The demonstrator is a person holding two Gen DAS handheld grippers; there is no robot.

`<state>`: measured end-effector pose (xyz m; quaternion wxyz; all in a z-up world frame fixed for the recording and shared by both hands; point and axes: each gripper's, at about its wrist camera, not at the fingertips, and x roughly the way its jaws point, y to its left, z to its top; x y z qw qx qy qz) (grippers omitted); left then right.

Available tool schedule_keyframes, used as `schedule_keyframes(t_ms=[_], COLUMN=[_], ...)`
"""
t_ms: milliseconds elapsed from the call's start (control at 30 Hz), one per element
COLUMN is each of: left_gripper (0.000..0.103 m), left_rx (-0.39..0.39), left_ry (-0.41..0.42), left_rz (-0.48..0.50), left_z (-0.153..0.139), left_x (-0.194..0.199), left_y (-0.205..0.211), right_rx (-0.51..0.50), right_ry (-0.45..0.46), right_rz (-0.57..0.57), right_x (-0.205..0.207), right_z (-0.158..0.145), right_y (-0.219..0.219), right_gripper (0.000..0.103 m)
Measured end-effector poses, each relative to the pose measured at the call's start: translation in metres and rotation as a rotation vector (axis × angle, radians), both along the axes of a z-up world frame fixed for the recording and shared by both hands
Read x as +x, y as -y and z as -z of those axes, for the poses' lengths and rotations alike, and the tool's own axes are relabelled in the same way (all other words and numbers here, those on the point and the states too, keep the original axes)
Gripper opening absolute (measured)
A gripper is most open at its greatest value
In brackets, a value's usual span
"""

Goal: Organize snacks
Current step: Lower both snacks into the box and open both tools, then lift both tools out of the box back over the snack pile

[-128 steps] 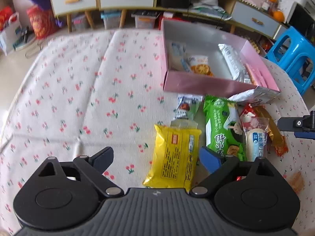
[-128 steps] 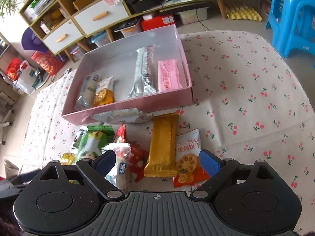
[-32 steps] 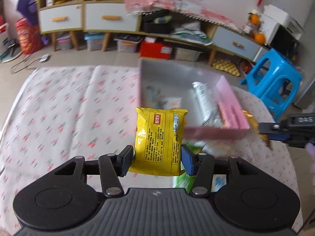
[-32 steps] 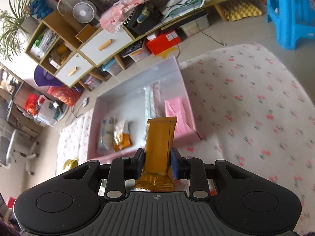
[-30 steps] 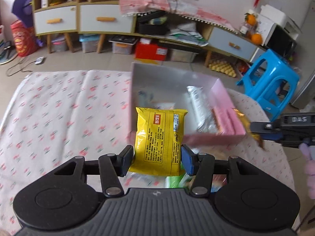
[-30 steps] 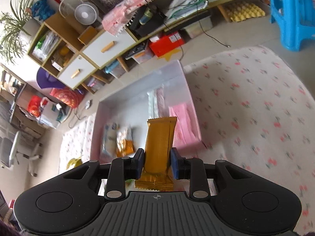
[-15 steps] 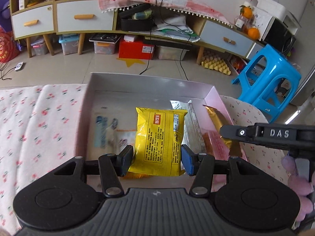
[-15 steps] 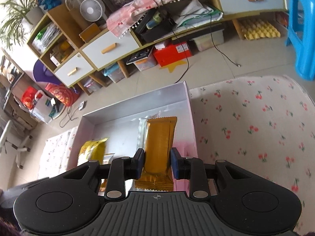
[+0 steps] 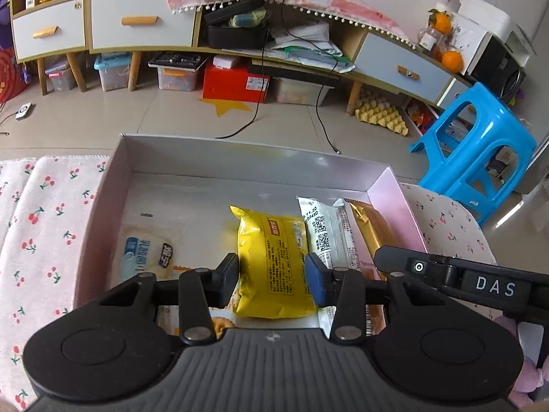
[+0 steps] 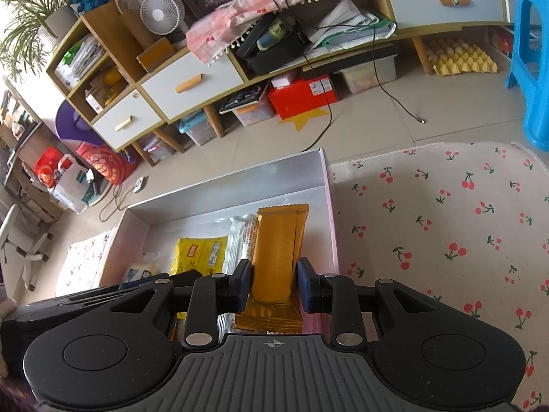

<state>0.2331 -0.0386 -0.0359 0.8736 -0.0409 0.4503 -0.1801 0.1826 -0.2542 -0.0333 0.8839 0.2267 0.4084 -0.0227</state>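
Observation:
My left gripper [image 9: 272, 276] is low inside the pink box [image 9: 219, 152], its jaws slightly parted around the yellow snack packet [image 9: 271, 257], which lies on the box floor. My right gripper [image 10: 273, 281] is over the box's right side [image 10: 331, 206]; its jaws stand a little apart from the gold snack bar [image 10: 278, 240], which rests on other packets. The gold bar [image 9: 372, 230] and the right gripper's arm also show in the left wrist view. The yellow packet [image 10: 200, 252] shows in the right wrist view.
In the box lie a silver bar [image 9: 326, 230], a white-and-blue packet [image 9: 145, 250] and a biscuit packet [image 9: 219, 322]. The cherry-print cloth [image 10: 446, 226] covers the table. A blue stool [image 9: 477, 151] and a low cabinet [image 9: 137, 24] stand beyond.
Both grippers moved forward and down into the box with their snacks. Both jaws have opened slightly, and the yellow packet and gold bar now rest in the box.

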Motion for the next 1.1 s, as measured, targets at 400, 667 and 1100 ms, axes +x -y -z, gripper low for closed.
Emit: schedule_keyframes(t_ms=[400, 667, 1100], left_gripper=[0.054, 0.07, 0.087], left_rx=[0.031, 0.066, 0.108], left_ry=[0.022, 0.051, 0.078], left_rz=[0.003, 0.016, 0.038], left_z=[-0.009, -0.029, -0.054], left_x=[-0.007, -0.024, -0.069], left_y=[0.002, 0.001, -0.004], right_rx=[0.048, 0.044, -0.011], right_ry=[0.033, 0.027, 0.009], right_rz=[0.025, 0.035, 0.02], right_x=[-0.006, -0.021, -0.067], right_z=[-0.012, -0.035, -0.067], right_y=[0.005, -0.001, -0.024], right_gripper=[0.039, 0.055, 0.071])
